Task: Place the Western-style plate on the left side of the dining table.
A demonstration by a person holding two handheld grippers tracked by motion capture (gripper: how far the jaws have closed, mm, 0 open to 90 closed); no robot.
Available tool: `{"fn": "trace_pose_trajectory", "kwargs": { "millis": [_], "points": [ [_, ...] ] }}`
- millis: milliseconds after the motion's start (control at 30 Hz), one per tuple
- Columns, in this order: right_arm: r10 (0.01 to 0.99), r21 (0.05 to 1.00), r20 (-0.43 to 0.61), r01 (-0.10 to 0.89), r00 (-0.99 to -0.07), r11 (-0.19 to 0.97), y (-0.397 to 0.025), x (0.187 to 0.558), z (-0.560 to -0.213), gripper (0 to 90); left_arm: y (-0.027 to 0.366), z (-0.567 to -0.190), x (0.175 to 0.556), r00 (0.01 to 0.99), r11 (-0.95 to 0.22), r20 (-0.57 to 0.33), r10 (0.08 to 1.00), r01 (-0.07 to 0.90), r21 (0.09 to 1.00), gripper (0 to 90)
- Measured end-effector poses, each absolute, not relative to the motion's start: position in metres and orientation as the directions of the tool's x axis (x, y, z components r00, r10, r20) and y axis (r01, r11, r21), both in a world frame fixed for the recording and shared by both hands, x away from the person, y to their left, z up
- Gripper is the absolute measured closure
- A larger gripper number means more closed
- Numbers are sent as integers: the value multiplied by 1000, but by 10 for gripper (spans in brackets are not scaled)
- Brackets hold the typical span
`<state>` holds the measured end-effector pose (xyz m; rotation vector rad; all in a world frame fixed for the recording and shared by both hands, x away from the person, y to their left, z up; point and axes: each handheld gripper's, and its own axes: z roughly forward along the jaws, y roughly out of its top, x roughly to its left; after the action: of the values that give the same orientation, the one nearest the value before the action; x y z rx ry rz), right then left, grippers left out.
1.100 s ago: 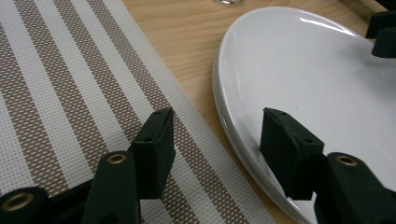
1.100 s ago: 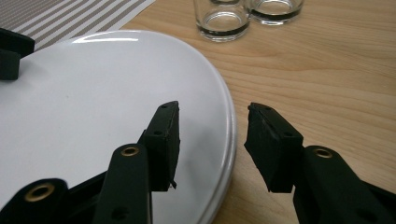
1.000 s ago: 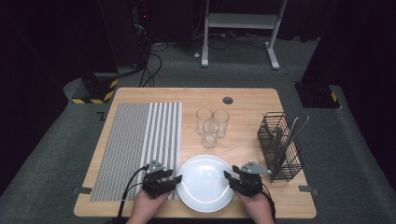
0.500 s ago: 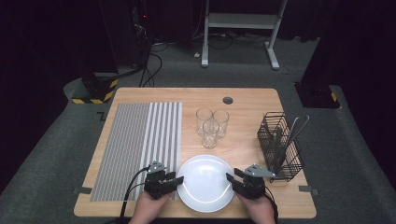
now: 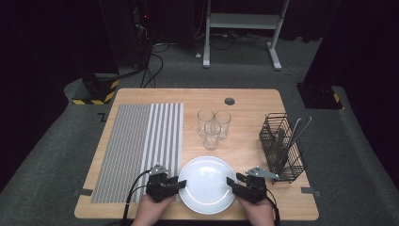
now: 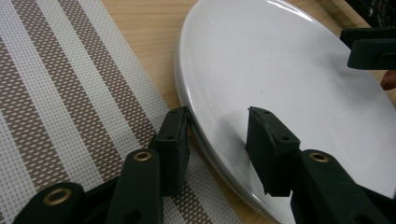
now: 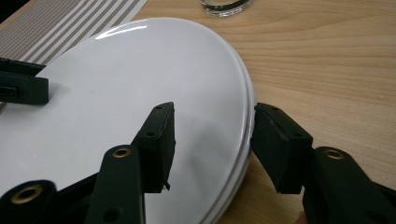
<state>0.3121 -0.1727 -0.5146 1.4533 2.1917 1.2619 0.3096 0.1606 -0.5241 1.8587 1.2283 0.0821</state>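
Having closed in since earlier, each wide claw, left [image 5: 179, 181] and right [image 5: 232, 181], straddles the plate [image 5: 205, 181] rim.

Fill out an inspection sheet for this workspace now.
Surface: wooden table, striped placemat on its left part.
Job's things: white plate at near edge; the right gripper view suggests a stack.
Clutter: three glasses grouped; wire basket holding utensils.
Grippers: left gripper and right gripper both open, jaws straddling opposite plate rims.
Cables: black cable trails from left gripper.
Surroundings: dark floor, floor cables, white frame.
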Motion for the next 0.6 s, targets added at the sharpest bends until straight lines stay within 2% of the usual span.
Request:
{"fn": "trace_pose_trajectory", "kwargs": {
  "millis": [600],
  "points": [
    [824, 743, 301, 660, -480, 113, -177, 312, -511, 494, 160, -522, 308, 515, -142, -372, 772, 711, 689, 589]
  ]
}}
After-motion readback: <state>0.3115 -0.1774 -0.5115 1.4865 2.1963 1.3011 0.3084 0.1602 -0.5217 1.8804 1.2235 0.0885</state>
